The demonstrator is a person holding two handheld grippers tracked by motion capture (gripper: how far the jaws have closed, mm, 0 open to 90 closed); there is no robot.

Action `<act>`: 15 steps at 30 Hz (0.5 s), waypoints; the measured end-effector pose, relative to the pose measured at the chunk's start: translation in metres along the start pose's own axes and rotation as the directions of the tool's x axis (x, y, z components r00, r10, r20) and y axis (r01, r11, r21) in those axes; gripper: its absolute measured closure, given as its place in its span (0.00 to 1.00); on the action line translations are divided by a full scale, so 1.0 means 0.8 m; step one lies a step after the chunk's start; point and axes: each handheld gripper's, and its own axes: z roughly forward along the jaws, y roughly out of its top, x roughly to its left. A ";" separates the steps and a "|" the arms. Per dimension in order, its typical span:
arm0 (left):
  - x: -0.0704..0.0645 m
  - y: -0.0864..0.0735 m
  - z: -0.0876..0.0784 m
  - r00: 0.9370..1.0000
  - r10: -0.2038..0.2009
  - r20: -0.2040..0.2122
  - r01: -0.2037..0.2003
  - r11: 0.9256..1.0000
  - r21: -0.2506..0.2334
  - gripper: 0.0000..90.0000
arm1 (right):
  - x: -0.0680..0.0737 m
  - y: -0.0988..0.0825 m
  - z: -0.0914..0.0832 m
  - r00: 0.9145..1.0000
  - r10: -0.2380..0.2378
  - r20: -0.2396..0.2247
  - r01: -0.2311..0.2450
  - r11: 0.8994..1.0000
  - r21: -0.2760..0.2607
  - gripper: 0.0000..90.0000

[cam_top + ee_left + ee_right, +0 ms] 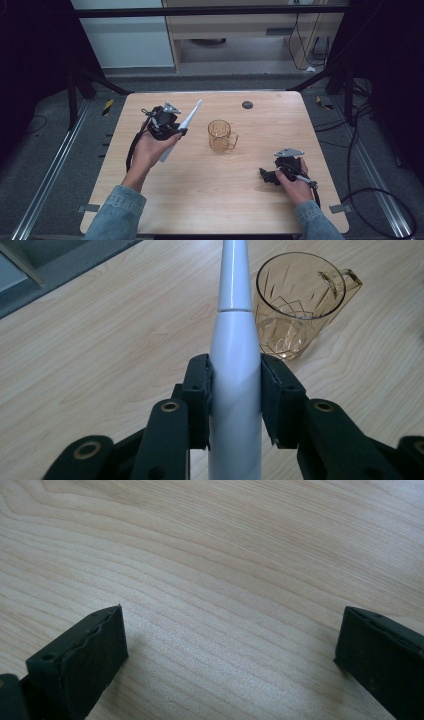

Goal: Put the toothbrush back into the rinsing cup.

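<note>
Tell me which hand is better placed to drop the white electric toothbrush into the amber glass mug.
Left. The left gripper is already shut on the toothbrush, with the mug just ahead of it. The right gripper is open, holds nothing, and rests on the table farther away.

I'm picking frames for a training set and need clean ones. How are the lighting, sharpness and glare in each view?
High view: table evenly lit, surroundings dark, overall soft. Left gripper view: white toothbrush handle and amber glass mug sharp, a mild sheen on the handle, near black linkage dim. Right gripper view: wood grain crisp, soft shadow beside the right gripper's open jaws, no glare.
</note>
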 end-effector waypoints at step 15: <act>-0.010 0.032 0.005 1.000 0.022 0.010 -0.022 0.999 -0.026 0.74 | 0.000 0.000 0.000 1.000 -0.002 0.002 0.002 1.000 0.000 0.00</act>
